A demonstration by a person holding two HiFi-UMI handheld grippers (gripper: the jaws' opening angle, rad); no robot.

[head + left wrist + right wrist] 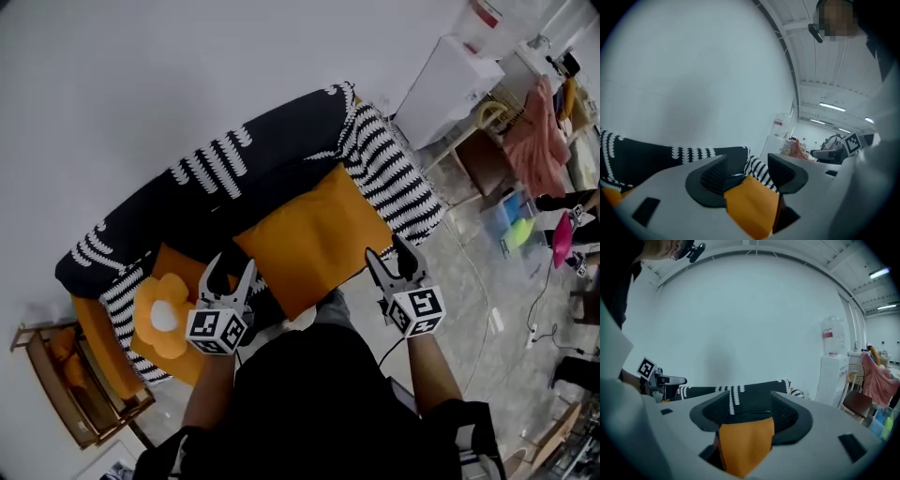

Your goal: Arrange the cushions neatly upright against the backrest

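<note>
Orange cushion [314, 234], apparently clamped at its corners by left gripper [231, 274] and right gripper [389, 260].

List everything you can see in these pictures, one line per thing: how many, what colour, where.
sofa: one, black-and-white patterned cover, against the white wall
plain cushion: one, orange, over the seat
flower cushion: one, orange-yellow with a white centre, at the sofa's left end in the head view
second cushion: one, orange, under the flower cushion
side table: one, wooden, beside that left end
cabinet: one, white, beyond the sofa's right end
cloth: one, pink, hanging at far right
left claw: one, black-tipped, shut on the plain cushion's near corner
right claw: one, black-tipped, shut on its other near corner
</note>
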